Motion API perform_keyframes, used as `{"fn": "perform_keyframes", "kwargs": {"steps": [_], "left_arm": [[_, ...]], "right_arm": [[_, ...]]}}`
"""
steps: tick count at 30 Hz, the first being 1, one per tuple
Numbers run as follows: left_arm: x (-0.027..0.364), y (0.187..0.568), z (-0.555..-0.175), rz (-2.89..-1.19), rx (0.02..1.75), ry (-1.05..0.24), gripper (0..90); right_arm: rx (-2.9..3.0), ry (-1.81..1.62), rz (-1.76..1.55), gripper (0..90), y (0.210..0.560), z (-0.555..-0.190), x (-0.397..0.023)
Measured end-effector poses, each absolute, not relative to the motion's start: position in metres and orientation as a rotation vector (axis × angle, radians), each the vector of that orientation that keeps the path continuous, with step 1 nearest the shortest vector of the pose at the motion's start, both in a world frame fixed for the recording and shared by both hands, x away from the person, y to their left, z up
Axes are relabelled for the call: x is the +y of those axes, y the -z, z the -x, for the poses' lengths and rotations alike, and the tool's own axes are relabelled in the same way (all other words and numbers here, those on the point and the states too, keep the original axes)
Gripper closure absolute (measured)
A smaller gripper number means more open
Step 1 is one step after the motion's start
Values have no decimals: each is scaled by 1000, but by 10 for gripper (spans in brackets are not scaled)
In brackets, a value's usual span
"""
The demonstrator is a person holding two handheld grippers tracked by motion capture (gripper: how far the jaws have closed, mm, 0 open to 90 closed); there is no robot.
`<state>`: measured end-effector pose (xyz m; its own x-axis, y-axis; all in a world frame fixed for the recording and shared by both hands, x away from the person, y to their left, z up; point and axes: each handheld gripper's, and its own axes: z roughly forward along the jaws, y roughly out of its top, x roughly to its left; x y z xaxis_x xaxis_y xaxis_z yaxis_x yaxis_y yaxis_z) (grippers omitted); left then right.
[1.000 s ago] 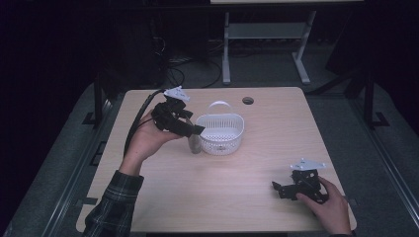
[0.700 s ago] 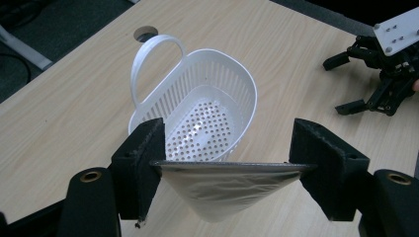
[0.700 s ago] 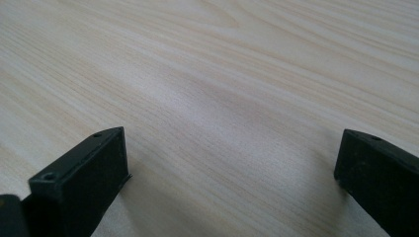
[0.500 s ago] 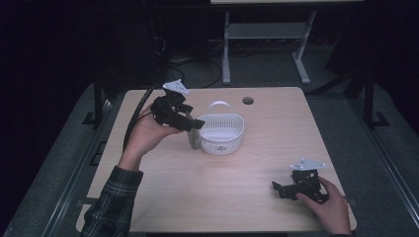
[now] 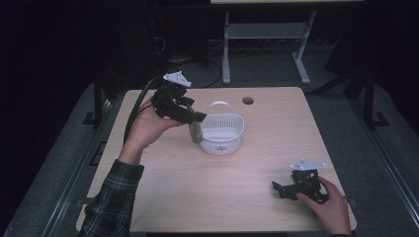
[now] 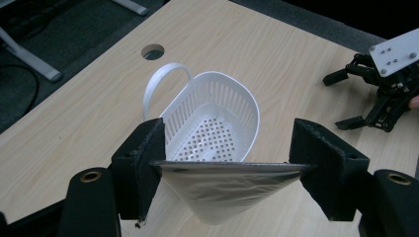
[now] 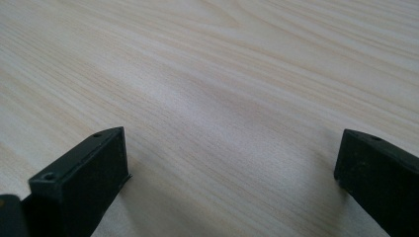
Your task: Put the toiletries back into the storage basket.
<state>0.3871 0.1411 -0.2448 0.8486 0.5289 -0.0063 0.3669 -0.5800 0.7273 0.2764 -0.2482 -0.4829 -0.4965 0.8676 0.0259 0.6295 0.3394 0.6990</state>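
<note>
Two grippers: left gripper (image 5: 193, 116) clamps a silvery pouch (image 6: 227, 190) by its top edge, lifted just beside the white perforated basket (image 5: 223, 132) mid-table (image 5: 197, 197), right gripper (image 5: 284, 188) gapes empty low over wood; no readable writing.

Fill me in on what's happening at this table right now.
A person works at a wooden table with a gripper in each hand. The left gripper is shut on a silvery pouch, holding it by its top edge above the table beside a white perforated basket. The basket looks empty. The right gripper rests low near the table's front right corner, jaws open, holding nothing.
</note>
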Motion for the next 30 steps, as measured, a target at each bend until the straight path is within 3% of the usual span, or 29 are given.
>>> {"fn": "perform_keyframes", "kwargs": {"steps": [30], "left_arm": [[123,248,-417,-2236,610,-301,298]], "right_arm": [[2257,-940,-1326,0,483,-276,-248]]}}
